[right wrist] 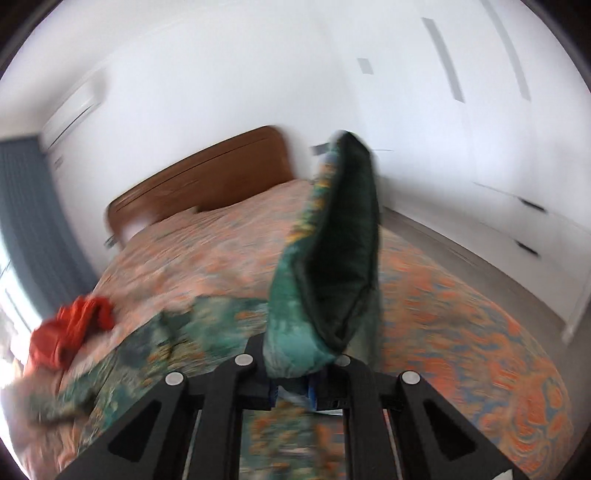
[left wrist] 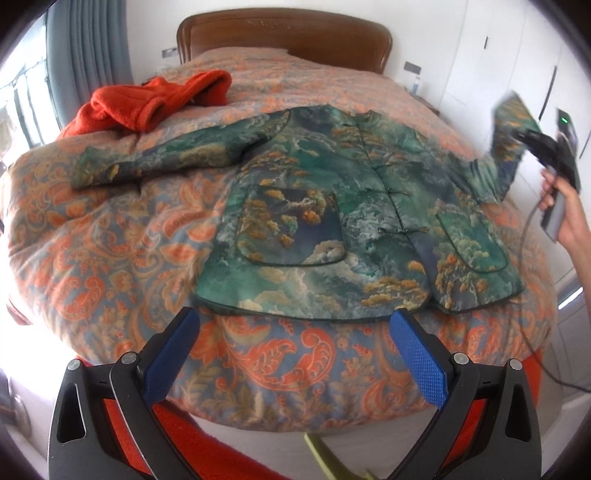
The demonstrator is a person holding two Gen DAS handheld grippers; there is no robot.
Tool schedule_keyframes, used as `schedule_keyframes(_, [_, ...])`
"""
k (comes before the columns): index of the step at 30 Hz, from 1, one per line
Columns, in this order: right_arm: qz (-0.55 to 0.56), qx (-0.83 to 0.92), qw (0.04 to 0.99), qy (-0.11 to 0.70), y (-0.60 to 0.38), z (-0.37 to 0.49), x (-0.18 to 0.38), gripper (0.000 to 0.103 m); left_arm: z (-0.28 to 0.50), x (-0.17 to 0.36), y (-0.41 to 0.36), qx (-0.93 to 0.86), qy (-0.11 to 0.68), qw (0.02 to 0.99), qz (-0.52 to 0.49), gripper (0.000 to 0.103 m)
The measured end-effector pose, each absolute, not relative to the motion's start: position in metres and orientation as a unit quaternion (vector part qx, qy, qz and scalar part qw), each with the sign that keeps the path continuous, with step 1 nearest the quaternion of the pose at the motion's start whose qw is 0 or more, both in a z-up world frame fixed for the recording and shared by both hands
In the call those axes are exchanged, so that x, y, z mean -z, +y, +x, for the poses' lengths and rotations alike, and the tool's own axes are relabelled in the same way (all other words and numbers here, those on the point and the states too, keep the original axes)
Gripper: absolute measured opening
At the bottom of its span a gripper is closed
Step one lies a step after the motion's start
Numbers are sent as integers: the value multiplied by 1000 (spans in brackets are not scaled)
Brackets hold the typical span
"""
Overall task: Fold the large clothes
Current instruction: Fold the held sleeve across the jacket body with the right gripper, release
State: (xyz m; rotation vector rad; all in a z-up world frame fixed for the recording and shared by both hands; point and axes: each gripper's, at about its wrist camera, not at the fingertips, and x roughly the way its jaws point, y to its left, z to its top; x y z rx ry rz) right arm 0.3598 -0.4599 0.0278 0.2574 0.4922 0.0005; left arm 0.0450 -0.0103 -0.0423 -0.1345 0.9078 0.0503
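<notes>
Lying face-up and buttoned on the patterned bedspread [left wrist: 110, 258], the green jacket [left wrist: 332, 221] is barely started: body and far sleeve flat, no fold laid. Right gripper [right wrist: 295, 384] clamped on the near sleeve [right wrist: 332, 258], lifted clear. Left gripper [left wrist: 295, 354] hangs apart, empty, near the hem. Red garment [left wrist: 147, 103] waits beyond.

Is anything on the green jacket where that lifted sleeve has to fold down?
Nothing visible. The right gripper holds the sleeve up, and the jacket front lies bare on the bed. The orange garment sits apart, near the headboard.
</notes>
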Motion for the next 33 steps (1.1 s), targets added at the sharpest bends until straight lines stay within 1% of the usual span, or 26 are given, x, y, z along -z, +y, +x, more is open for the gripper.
schedule_keyframes(3, [95,-42,959,264,-400,381,-20,11,40,42,-3,-32,436,897,-68,103])
schedule_keyframes(7, [76,-70,942,320,-339,413,27,11,32,48,11,-50,444,891,-79,103])
schedule_keyframes(11, [68,-66,924,370,-317,424,80,11,27,56,21,-65,453,885,-84,103])
schedule_keyframes(14, [70,-67,913,396,-310,419,108,15,30,63,20,-65,459,882,-86,103])
schedule_keyframes(15, [73,-70,908,406,-311,413,115,21,33,64,19,-61,460,881,-88,103])
schedule_keyframes(16, [77,-80,903,414,-313,405,120,31,37,66,16,-54,461,881,-92,103])
schedule_keyframes(17, [80,-88,900,419,-303,401,123,37,41,67,14,-44,462,880,-98,103])
schedule_keyframes(19, [91,-121,894,421,-304,392,130,58,53,68,8,-21,463,879,-113,103])
schedule_keyframes(20, [95,-137,893,417,-302,387,130,62,61,67,4,-2,462,878,-122,103])
schedule_keyframes(21, [99,-156,893,411,-304,380,128,64,70,66,0,18,461,877,-130,103])
schedule_keyframes(25, [100,-190,900,380,-317,327,121,64,109,60,-21,82,458,874,-141,102])
schedule_keyframes(29, [95,-191,913,347,-331,259,110,65,179,57,-53,162,473,851,-160,102])
schedule_keyframes(33, [94,-172,925,325,-345,194,107,68,267,69,-107,208,496,832,-136,102])
